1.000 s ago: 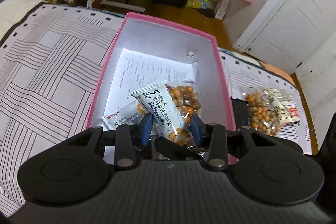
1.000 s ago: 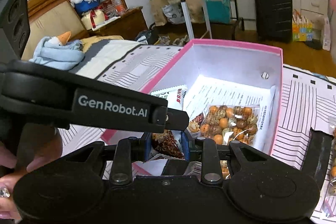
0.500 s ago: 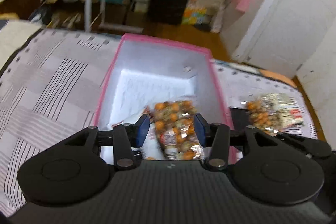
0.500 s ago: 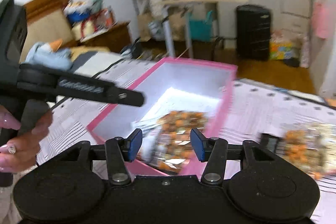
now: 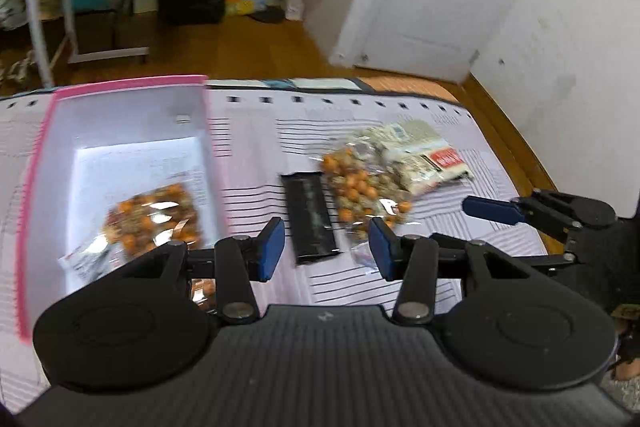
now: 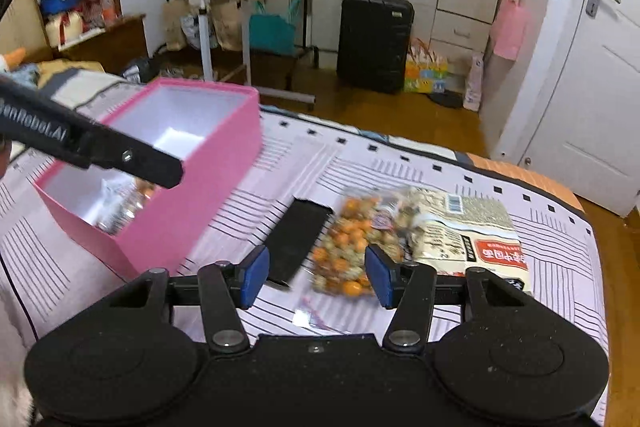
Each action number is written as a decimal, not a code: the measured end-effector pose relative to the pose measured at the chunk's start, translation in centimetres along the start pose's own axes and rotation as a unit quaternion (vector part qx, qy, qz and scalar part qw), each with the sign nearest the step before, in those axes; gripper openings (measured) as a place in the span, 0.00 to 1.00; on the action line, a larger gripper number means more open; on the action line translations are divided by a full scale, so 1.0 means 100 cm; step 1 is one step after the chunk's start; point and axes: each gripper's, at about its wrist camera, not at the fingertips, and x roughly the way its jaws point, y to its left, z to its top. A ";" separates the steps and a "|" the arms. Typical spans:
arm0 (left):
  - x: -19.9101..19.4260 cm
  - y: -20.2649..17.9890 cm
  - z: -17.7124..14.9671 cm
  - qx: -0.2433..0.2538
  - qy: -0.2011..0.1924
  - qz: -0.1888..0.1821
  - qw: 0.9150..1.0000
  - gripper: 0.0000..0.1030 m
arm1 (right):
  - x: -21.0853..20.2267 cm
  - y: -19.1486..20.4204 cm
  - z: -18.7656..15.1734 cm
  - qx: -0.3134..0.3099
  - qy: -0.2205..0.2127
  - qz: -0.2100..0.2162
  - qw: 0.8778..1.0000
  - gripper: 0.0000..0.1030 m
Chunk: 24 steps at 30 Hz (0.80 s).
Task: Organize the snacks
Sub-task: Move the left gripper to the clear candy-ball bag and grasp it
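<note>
A glossy clear bag of orange nuts (image 5: 154,217) lies inside the pink cardboard box (image 5: 120,85) at left. The left gripper (image 5: 326,247) gapes empty; the right gripper (image 6: 316,277) is opening, empty, above another crinkly nut bag (image 6: 352,239) beside a flat black packet (image 6: 296,239).

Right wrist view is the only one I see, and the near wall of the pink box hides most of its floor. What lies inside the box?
Observer: In the left wrist view, a clear bag of orange nuts lies on a printed paper on the floor of the pink box.
Operator: Is it the only packet in there?
Observer: No. A white packet shows beside the bag, toward the nearer corner.
Operator: Does the left tool hold something?
Observer: No. The left tool is open, with nothing between its pads.
</note>
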 end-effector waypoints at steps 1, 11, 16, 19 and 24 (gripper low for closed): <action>0.009 -0.007 0.004 0.000 0.007 -0.002 1.000 0.44 | 0.007 -0.004 -0.001 -0.002 0.004 0.001 1.000 0.64; 0.097 -0.031 0.020 0.008 0.074 -0.006 0.997 0.44 | 0.066 -0.035 -0.014 0.022 -0.002 0.021 1.000 0.80; 0.142 -0.029 0.020 -0.042 0.076 -0.005 0.996 0.44 | 0.103 -0.045 -0.020 0.033 0.041 0.007 0.999 0.83; 0.162 -0.032 0.015 -0.051 0.063 0.007 0.997 0.44 | 0.113 -0.042 -0.024 0.017 0.044 0.014 0.999 0.84; 0.194 -0.028 0.001 -0.075 0.072 0.015 0.994 0.44 | 0.130 -0.040 -0.032 0.017 0.056 0.025 0.998 0.89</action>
